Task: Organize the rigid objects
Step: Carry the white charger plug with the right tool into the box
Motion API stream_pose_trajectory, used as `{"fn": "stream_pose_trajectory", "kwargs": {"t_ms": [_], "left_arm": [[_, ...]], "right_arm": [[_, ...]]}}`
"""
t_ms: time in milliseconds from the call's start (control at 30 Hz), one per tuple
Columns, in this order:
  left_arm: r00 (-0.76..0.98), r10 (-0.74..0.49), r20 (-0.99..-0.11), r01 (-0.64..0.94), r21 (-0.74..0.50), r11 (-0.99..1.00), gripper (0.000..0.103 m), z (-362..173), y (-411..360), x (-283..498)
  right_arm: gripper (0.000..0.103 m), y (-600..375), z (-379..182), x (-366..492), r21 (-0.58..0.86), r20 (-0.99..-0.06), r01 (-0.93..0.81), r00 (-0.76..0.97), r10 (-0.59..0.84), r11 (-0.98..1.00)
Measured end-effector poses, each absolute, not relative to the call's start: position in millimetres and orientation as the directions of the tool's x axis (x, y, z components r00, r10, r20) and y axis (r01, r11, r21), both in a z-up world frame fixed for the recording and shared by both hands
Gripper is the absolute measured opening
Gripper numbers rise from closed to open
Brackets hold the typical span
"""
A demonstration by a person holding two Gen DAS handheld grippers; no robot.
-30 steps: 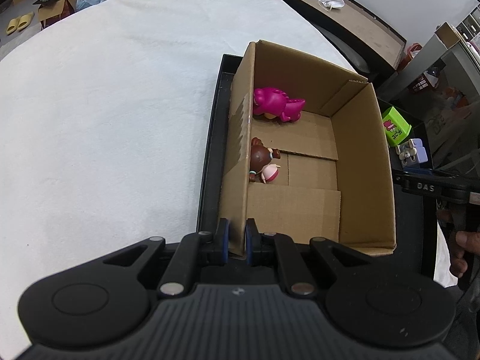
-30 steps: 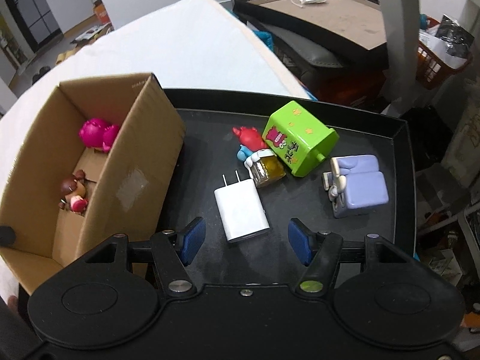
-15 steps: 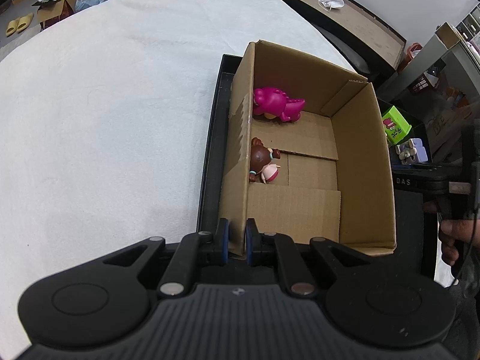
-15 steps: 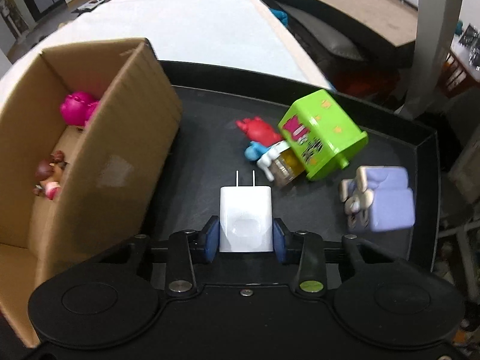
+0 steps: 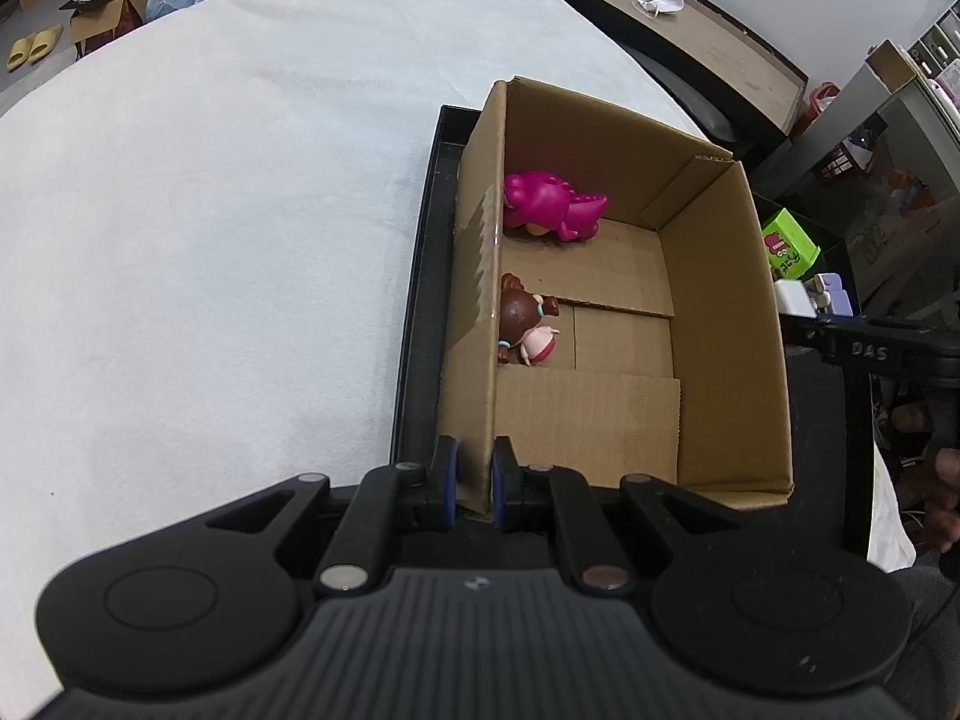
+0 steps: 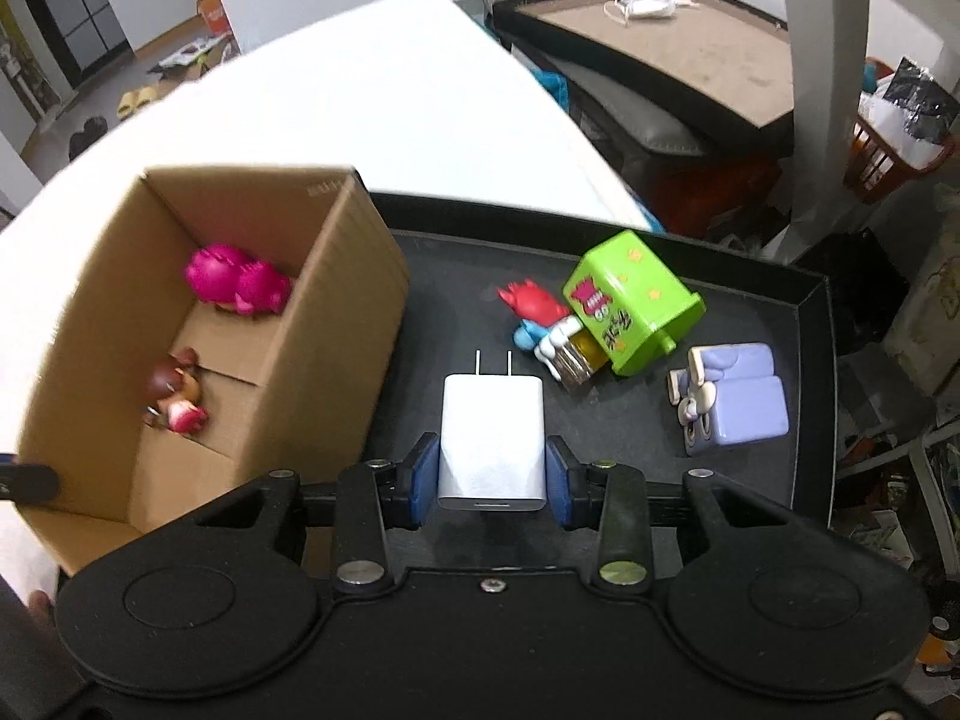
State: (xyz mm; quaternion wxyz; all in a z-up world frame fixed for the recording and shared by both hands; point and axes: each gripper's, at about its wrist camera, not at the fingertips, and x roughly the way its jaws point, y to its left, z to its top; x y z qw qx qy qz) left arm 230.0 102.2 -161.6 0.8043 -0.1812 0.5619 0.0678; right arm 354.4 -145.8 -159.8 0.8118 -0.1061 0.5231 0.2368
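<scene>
My right gripper (image 6: 491, 483) is shut on a white plug charger (image 6: 492, 438), held a little above the black tray (image 6: 804, 372), prongs pointing away. My left gripper (image 5: 472, 483) is shut on the near left wall of the open cardboard box (image 5: 720, 312). Inside the box lie a magenta dinosaur toy (image 5: 552, 207) and a brown-haired doll (image 5: 528, 324). On the tray to the right rest a green toy box (image 6: 633, 300), a red and blue figure (image 6: 534, 309), a small jar (image 6: 576, 360) and a lilac bed toy (image 6: 732, 399).
The tray and cardboard box (image 6: 90, 360) sit on a white padded table (image 5: 210, 240). A brown table (image 6: 690, 54) with a face mask and a cup stands beyond. A red basket (image 6: 894, 162) and clutter fill the right side. A person's hand (image 5: 942, 498) shows at the right edge.
The right gripper's jaws closed on the white charger, then lifted it off the tray. The left gripper kept still on the box wall.
</scene>
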Motion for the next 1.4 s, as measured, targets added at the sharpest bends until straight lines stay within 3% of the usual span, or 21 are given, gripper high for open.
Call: {"fn": "stream_pose_trajectory", "kwargs": {"t_ms": [633, 1200, 1267, 1333, 1400], "left_arm": [[0.370, -0.117, -0.922, -0.299, -0.238, 0.924, 0.011, -162, 104, 228], [0.380, -0.135, -0.915, -0.295, -0.259, 0.920, 0.011, -162, 108, 226], [0.380, -0.135, -0.915, -0.295, -0.258, 0.920, 0.011, -162, 107, 226], [0.380, -0.136, -0.915, -0.295, -0.259, 0.920, 0.011, -162, 107, 226], [0.381, -0.138, -0.914, -0.297, -0.262, 0.918, 0.011, -162, 107, 226]], "right_arm": [[0.036, -110, -104, 355, 0.072, -0.851, -0.552, 0.400, 0.340, 0.831], [0.037, -57, -101, 354, 0.070, -0.841, -0.605, 0.392, 0.373, 0.793], [0.040, -55, -99, 356, 0.046, -0.824, -0.582, 0.437, 0.361, 0.812], [0.056, -57, -96, 359, 0.040, -0.813, -0.562, 0.463, 0.354, 0.826], [0.056, -63, -93, 361, 0.050, -0.806, -0.550, 0.470, 0.359, 0.833]]}}
